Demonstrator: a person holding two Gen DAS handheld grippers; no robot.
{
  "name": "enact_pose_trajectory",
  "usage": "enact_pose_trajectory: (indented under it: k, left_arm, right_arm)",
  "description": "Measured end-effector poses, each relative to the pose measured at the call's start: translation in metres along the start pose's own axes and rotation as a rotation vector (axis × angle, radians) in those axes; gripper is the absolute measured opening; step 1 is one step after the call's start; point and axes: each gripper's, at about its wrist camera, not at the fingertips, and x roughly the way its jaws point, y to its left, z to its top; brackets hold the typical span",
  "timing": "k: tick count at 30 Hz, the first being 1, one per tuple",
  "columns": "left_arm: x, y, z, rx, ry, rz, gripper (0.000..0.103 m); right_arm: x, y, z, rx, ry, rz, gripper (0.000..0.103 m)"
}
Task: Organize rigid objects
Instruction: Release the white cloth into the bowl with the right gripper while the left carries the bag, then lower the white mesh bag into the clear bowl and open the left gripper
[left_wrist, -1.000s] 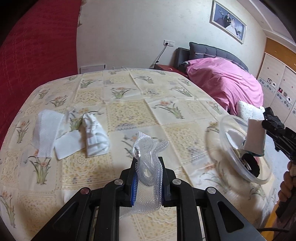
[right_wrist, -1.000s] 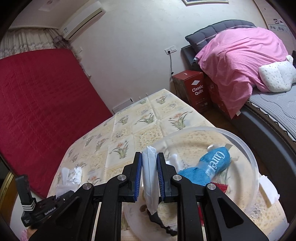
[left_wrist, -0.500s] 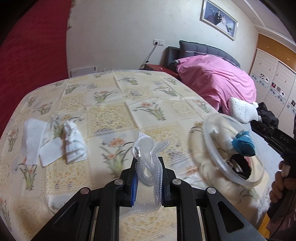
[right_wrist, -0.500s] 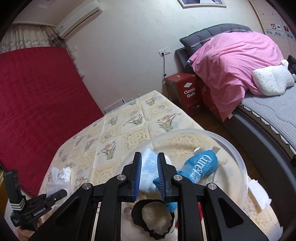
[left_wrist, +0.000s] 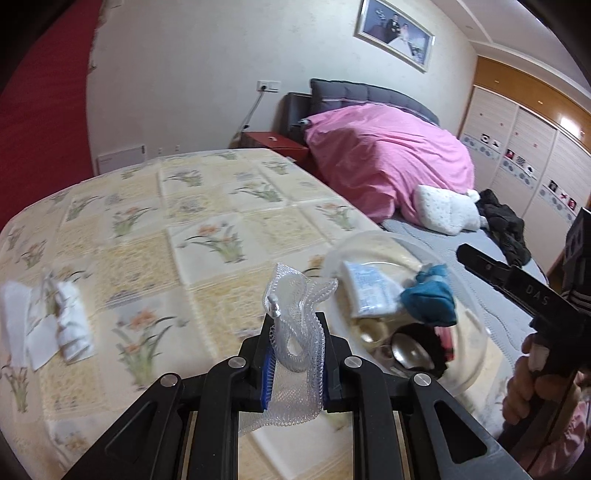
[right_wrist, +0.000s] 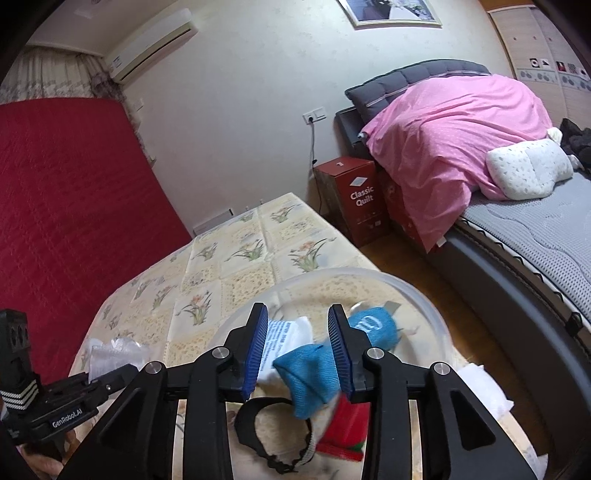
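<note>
While the left gripper (left_wrist: 295, 354) clamps a clear mesh sleeve (left_wrist: 295, 332) bound for the bowl (right_wrist: 417, 291), the right gripper (right_wrist: 297, 350) gapes empty above it.

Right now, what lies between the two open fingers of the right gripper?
In the right wrist view, the right gripper frames a blue cloth pouch and a white packet inside the clear bowl.

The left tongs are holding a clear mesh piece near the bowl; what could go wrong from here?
1. The clear mesh piece is limp and hangs loose from the left tongs, so it may snag on them at release.
2. The clear bowl sits near the table edge; a push could slide it off.
3. The open right tongs hover over the bowl and may collide.
</note>
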Motion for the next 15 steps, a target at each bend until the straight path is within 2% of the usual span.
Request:
enact_pose_trajectory:
  k: [10, 12, 15]
  left_arm:
    - [0.023, -0.036, 0.006, 0.048, 0.035, -0.092, 0.020]
    - [0.026, -0.042, 0.007, 0.059, 0.038, -0.106, 0.022]
    - [0.031, -0.049, 0.007, 0.068, 0.042, -0.116, 0.031]
  right_arm:
    - [-0.003, -0.007, 0.003, 0.010, -0.012, -0.007, 0.036]
    - [-0.003, -0.008, 0.003, 0.015, -0.011, -0.007, 0.036]
    - [-0.002, -0.008, 0.003, 0.019, -0.010, -0.008, 0.036]
